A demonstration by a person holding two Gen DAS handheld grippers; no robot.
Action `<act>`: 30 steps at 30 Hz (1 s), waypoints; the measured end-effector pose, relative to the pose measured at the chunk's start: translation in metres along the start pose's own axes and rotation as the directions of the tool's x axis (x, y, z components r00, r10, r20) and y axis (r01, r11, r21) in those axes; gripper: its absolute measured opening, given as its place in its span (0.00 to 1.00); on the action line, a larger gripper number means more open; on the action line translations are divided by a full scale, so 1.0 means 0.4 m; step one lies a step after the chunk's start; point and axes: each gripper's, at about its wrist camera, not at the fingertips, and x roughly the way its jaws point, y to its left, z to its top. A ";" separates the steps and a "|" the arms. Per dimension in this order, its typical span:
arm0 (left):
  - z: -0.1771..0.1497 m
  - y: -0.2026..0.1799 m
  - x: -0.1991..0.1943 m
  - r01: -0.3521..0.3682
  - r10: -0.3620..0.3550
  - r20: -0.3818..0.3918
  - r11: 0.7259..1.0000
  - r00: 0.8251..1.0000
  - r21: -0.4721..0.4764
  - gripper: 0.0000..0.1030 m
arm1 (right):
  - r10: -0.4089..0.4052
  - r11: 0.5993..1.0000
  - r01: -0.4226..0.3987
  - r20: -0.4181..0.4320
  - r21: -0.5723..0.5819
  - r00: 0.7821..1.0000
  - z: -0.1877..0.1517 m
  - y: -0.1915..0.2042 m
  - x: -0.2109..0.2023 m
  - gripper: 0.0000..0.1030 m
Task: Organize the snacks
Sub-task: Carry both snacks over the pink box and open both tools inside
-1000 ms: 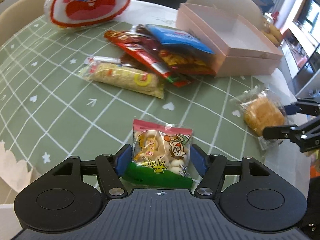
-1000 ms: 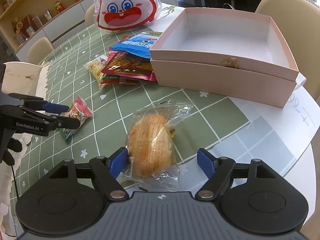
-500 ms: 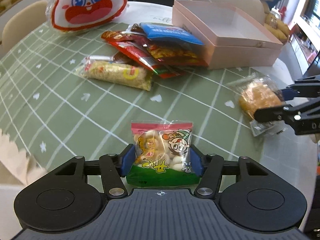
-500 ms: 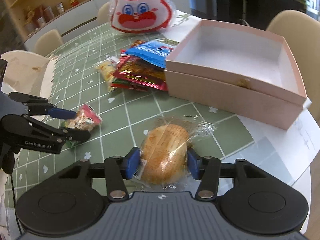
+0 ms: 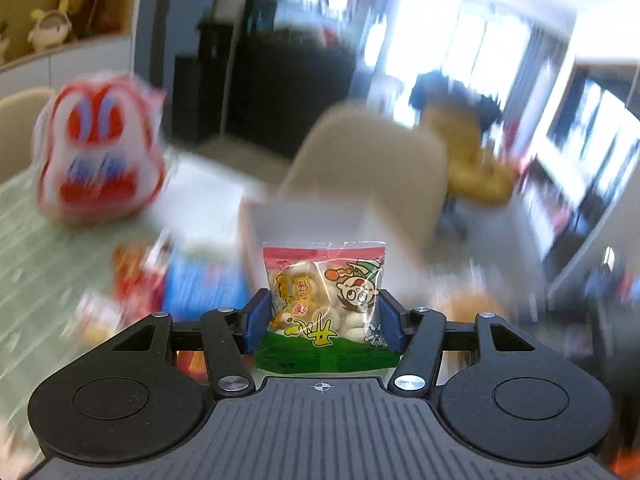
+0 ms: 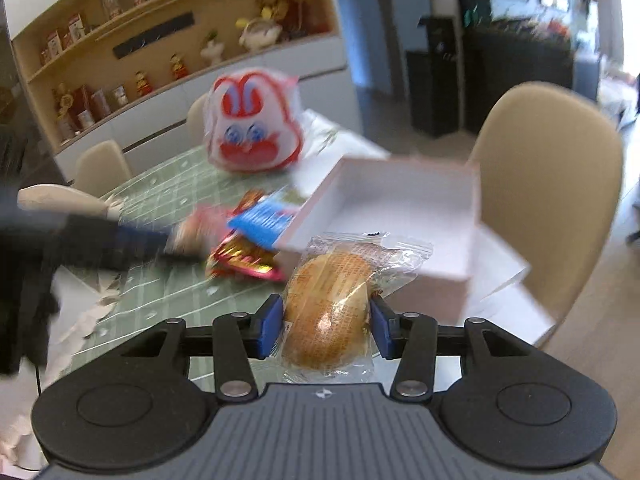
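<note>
Change since earlier frames: we see both packets lifted off the green tablecloth, where they lay between the fingers a second ago; both views now tilt up toward the room, and the left view has gone heavily blurred
Left gripper (image 5: 323, 322): clenched on the biscuit packet (image 5: 325, 305), blue pads pressing both its side edges; the packet stands upright, red band on top, green band at the bottom
Right gripper (image 6: 325, 322): clenched on the wrapped bun (image 6: 329, 308), pads against its two sides; clear wrapper ends stick out forward and to the right
Biscuit packet position: held in the air in front of the pink box (image 5: 304, 220), which shows only as a pale smear behind it; we cannot tell whether it is over the box or short of it
Bun position: held in the air near the front left corner of the pink box (image 6: 400, 216); box open, white inside
Left gripper seen from right view: dark blur at the left (image 6: 100, 240), with a blurred packet at its tip, above the snack pile
Snack pile (image 6: 256, 236): blue packet on red ones, touching the left wall of the box
Rabbit bag (image 6: 252, 128): upright on the table behind the pile
Chair (image 6: 548, 208): beige, just behind the box
</note>
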 end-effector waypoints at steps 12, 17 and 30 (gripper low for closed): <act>-0.016 -0.007 0.386 -0.007 0.000 -0.193 0.999 0.981 -0.036 0.61 | -0.132 0.991 0.132 0.010 0.008 0.991 0.020 -0.099 -0.030 0.45; -0.025 0.004 0.316 -0.006 0.001 -0.089 0.999 0.996 -0.049 0.61 | -0.129 0.991 0.130 -0.017 0.046 0.992 0.054 -0.137 0.053 0.45; -0.019 0.007 0.337 -0.098 0.102 -0.147 0.994 0.984 0.039 0.61 | -0.045 0.981 0.050 -0.033 0.190 0.998 0.242 -0.218 0.307 0.53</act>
